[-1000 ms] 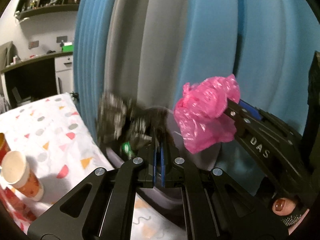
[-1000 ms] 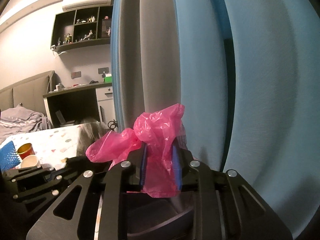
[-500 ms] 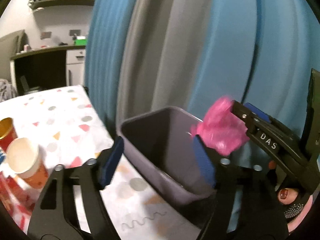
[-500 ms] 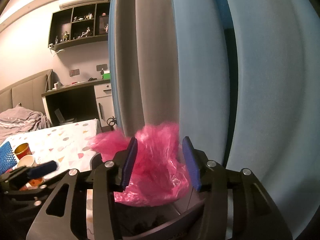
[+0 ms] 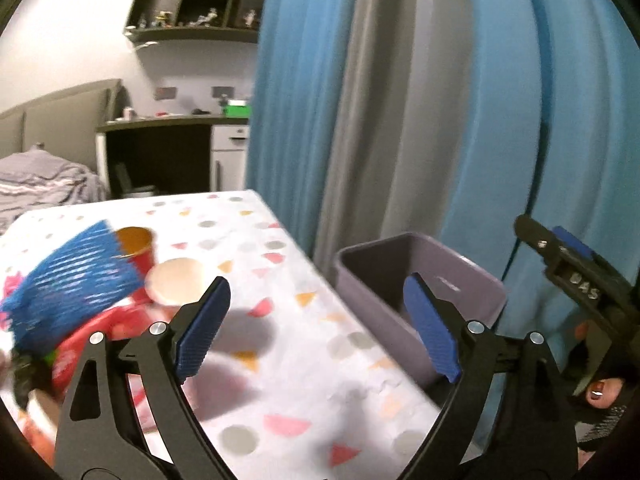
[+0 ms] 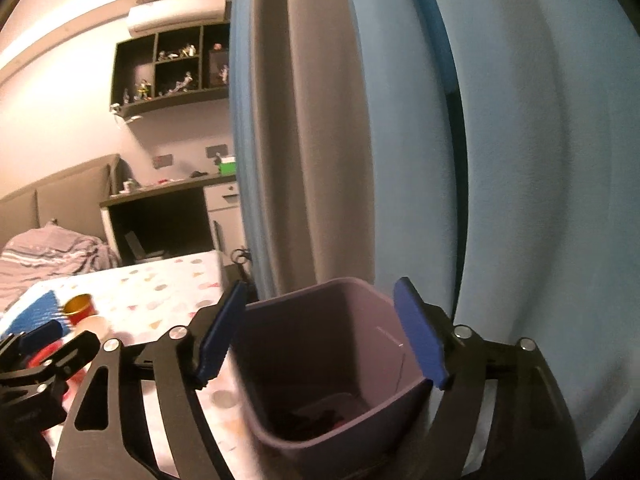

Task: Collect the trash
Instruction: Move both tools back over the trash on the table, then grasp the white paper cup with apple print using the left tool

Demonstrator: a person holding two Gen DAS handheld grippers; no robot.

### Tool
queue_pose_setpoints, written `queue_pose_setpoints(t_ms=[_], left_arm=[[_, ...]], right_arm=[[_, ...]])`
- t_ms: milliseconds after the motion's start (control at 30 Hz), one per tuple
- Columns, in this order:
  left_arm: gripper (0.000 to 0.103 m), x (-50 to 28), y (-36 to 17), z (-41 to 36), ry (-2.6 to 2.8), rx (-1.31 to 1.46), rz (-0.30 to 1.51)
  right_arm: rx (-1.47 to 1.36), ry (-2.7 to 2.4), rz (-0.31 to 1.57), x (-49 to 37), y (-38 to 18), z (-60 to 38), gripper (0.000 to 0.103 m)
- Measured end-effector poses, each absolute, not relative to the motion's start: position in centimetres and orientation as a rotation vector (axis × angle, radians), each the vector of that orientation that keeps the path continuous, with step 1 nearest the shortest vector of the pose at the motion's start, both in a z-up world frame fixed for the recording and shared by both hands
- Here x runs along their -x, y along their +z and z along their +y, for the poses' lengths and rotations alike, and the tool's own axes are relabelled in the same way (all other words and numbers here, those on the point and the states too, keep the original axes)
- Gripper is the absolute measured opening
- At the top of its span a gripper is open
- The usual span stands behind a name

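Trash (image 6: 320,420) in the bin (image 6: 400,400) shows only from the right hand-held gripper (image 6: 320,338) (both opening, empty).

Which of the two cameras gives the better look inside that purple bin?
The right wrist view. It looks down into the purple bin, so the dark and pinkish rubbish at its bottom shows between the opening jaws of the right gripper. The left wrist view catches the bin from the side: rim and inner walls only, contents hidden.

Blue-grey curtains (image 5: 400,120), wall shelf (image 6: 168,72), desk (image 5: 168,152), bed (image 6: 48,256)
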State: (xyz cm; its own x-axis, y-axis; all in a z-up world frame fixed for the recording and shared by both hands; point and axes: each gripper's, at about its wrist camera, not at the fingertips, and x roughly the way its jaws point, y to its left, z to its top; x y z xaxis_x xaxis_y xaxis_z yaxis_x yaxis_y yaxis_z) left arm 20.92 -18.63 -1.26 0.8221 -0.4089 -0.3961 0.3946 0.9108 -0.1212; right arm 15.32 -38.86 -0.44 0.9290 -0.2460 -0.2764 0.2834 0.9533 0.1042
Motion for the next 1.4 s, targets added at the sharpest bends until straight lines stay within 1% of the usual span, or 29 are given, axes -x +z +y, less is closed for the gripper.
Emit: queue_pose_setpoints(t_ms=[100, 167, 567, 733, 1000, 1400], left_arm=[[0.087, -19.5, -1.2, -16.3, -0.371, 0.045, 0.425], [0.087, -18.7, -1.3, -14.9, -0.343, 0.05, 0.424], [0.087, -12.8, -3.5, -2.0, -0.122, 0.07, 0.438], [0.087, -11.1, -4.4, 2.3, -0.082, 0.092, 0.438], [0.087, -10.2, -5.7, 4.6, -0.137, 0.073, 0.481], [0.087, -14.5, -8.5, 4.4, -0.228, 0.054, 0.649]], right_arm=[[-0.153, -0.238, 0.256, -14.0, -0.3, -37.3, 0.086], [-0.146, -0.216, 0.254, -13.3, -0.2, -35.8, 0.087], [-0.154, -0.036, 0.301, -9.7, -1.3, -26.0, 0.088], [-0.153, 0.017, 0.326, -9.1, -1.9, -22.5, 0.088], [-0.116, 0.085, 0.354, -9.0, -2.2, -18.3, 0.088], [-0.107, 0.098, 0.385, -10.0, -2.8, -17.6, 0.088]])
